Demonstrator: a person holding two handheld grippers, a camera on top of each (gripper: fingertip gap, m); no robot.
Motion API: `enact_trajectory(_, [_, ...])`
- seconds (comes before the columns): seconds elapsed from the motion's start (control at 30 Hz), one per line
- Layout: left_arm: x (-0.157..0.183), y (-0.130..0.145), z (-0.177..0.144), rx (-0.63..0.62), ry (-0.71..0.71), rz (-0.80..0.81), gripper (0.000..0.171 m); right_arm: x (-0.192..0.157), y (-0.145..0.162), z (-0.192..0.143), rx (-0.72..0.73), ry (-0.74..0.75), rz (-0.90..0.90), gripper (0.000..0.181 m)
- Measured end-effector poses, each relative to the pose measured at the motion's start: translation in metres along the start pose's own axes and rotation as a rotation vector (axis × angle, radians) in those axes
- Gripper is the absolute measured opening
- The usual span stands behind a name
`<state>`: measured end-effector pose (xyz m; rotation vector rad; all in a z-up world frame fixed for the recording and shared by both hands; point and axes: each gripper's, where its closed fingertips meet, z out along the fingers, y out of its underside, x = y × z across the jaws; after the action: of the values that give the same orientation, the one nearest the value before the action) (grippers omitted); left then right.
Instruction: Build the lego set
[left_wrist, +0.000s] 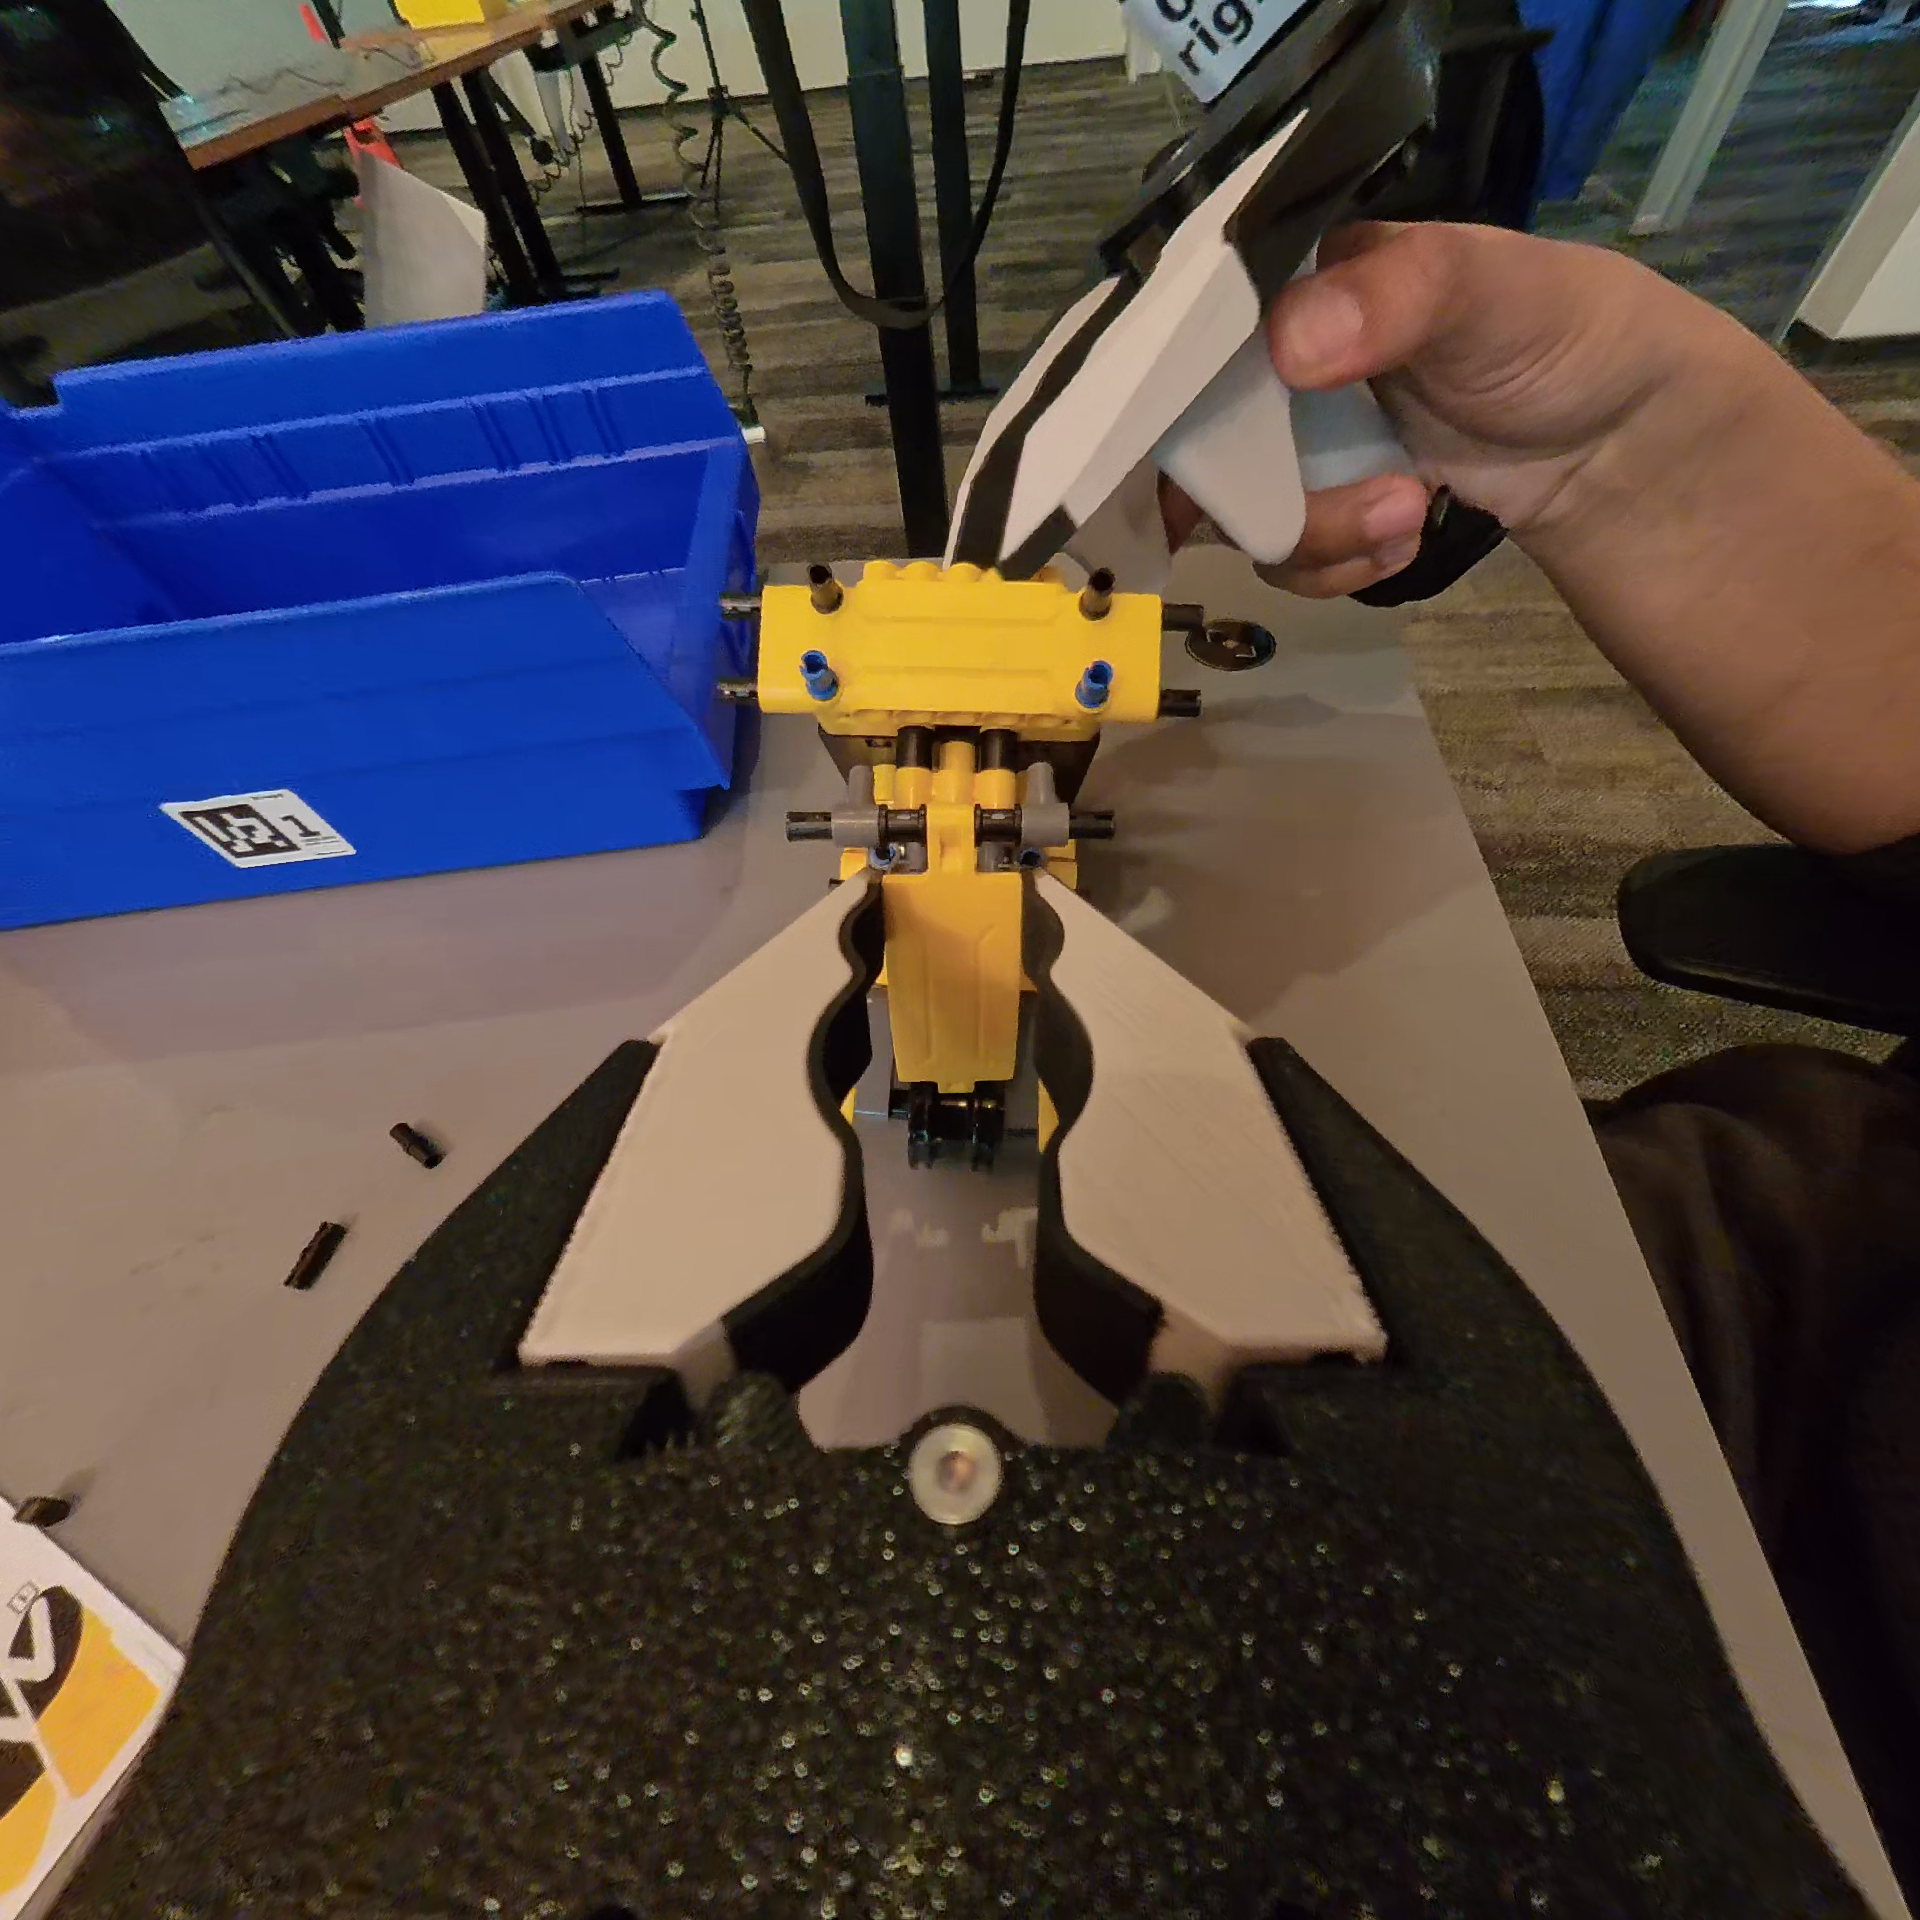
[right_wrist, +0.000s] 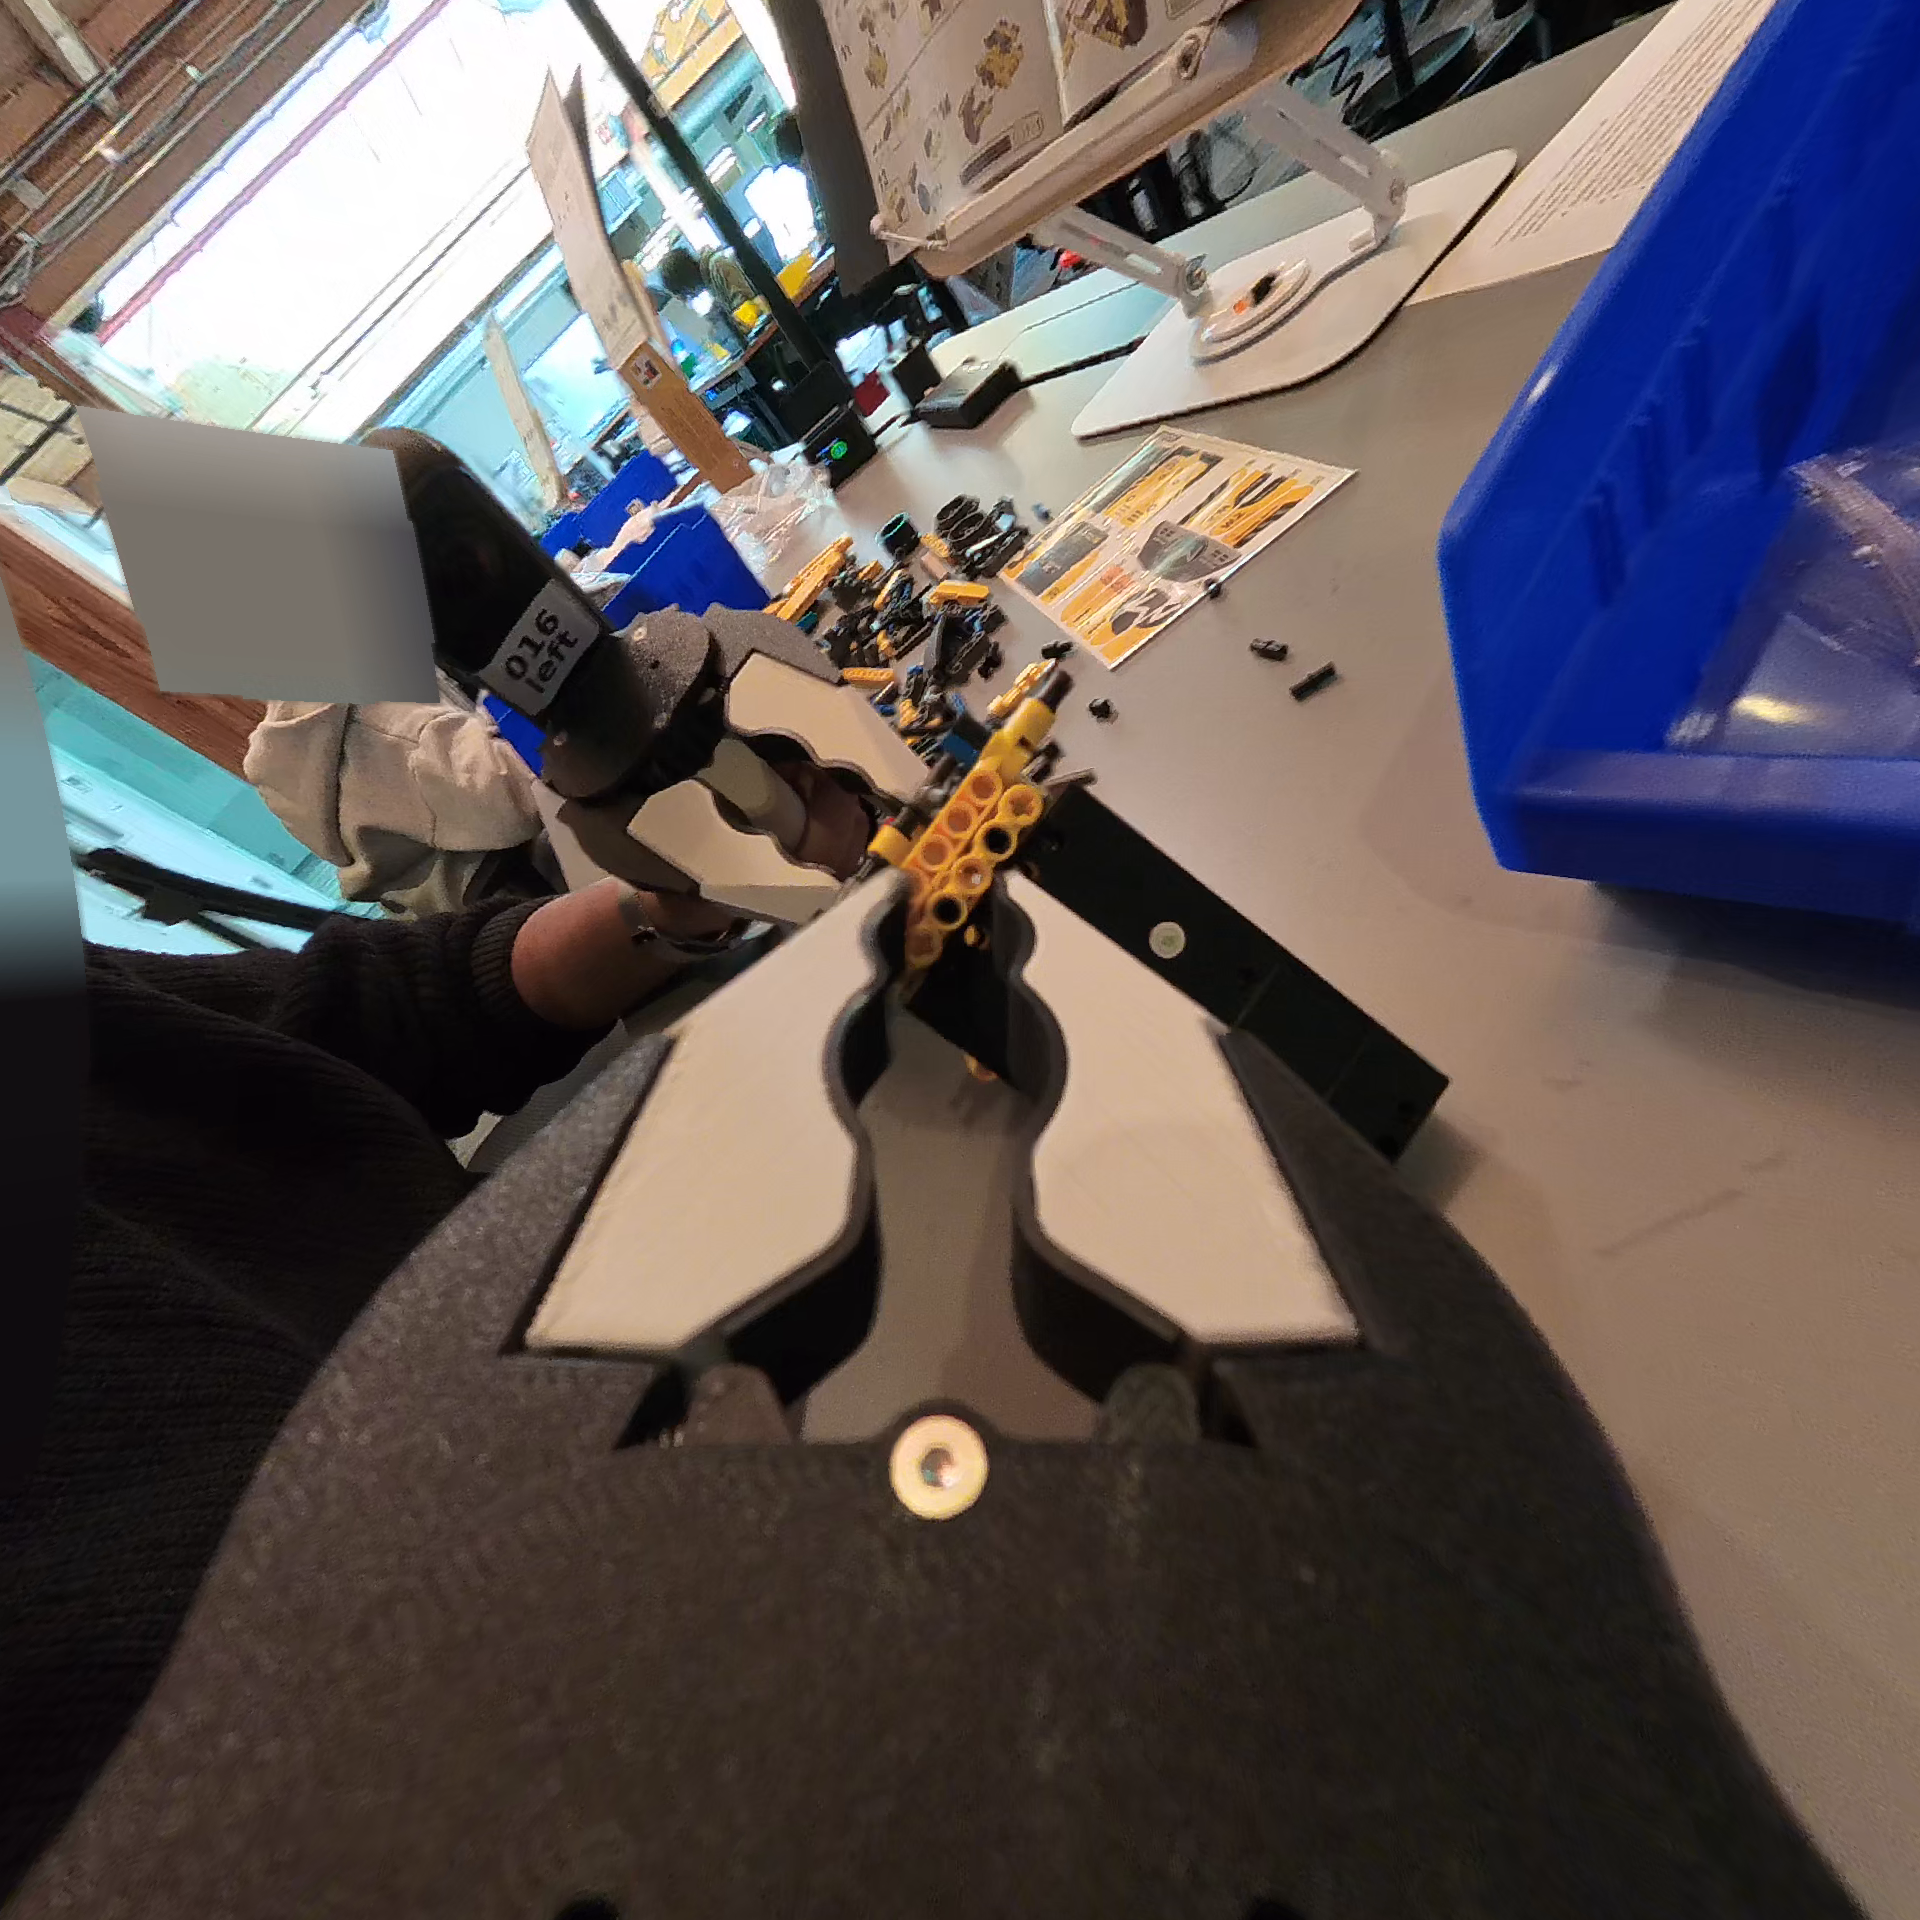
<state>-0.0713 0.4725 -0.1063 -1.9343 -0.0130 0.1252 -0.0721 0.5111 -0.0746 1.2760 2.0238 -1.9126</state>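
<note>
A yellow and black brick-built model (left_wrist: 956, 649) stands on the grey table (left_wrist: 520, 987). My left gripper (left_wrist: 954, 894) is shut on its narrow yellow near part. My right gripper (left_wrist: 987, 551), held by a hand, comes down from the upper right and meets the far top of the wide yellow block. In the right wrist view my right gripper (right_wrist: 951, 894) is shut on the model's yellow holed beam (right_wrist: 961, 842). The left gripper (right_wrist: 873, 821) grips the model from the left there. A long black bar (right_wrist: 1226, 977) lies right behind the model.
A blue bin (left_wrist: 364, 675) stands left of the model; it also shows in the right wrist view (right_wrist: 1714, 520). Loose black pins (left_wrist: 416, 1143) and a sticker sheet (right_wrist: 1174, 540) lie on the table. A pile of loose parts (right_wrist: 914, 613) and a booklet stand (right_wrist: 1247, 301) are farther off. The table edge (left_wrist: 1507, 935) runs on the right.
</note>
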Motion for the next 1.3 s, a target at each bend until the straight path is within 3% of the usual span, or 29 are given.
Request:
enact_trajectory(0.1, [-0.003, -0.001, -0.003, 0.012, -0.003, -0.017, 0.025, -0.002, -0.01, -0.007, 0.047, 0.017, -0.022, 0.032])
enact_trajectory(0.33, [-0.016, -0.02, -0.019, 0.118, -0.09, -0.036, 0.025, -0.037, -0.042, -0.038, 0.202, 0.159, -0.256, 0.039])
enact_trajectory(0.47, [-0.02, -0.039, -0.034, 0.22, -0.177, -0.006, 0.025, -0.073, -0.032, -0.012, 0.178, 0.219, -0.423, 0.039])
enact_trajectory(0.6, [-0.015, -0.054, -0.045, 0.286, -0.237, 0.047, 0.025, -0.081, -0.016, 0.017, 0.111, 0.316, -0.521, 0.039])
enact_trajectory(0.67, [-0.011, -0.058, -0.047, 0.299, -0.264, 0.076, 0.025, -0.081, -0.013, 0.025, 0.105, 0.353, -0.53, 0.037])
enact_trajectory(0.77, [-0.006, -0.059, -0.046, 0.292, -0.293, 0.115, 0.025, -0.082, -0.014, 0.026, 0.15, 0.337, -0.48, 0.019])
enact_trajectory(0.93, [0.002, -0.059, -0.041, 0.28, -0.3, 0.129, 0.025, -0.08, -0.013, 0.027, 0.191, 0.321, -0.433, 0.011])
enact_trajectory(1.3, [0.003, -0.052, -0.036, 0.298, -0.213, 0.065, 0.029, -0.07, -0.019, 0.013, 0.133, 0.604, -0.756, 0.005])
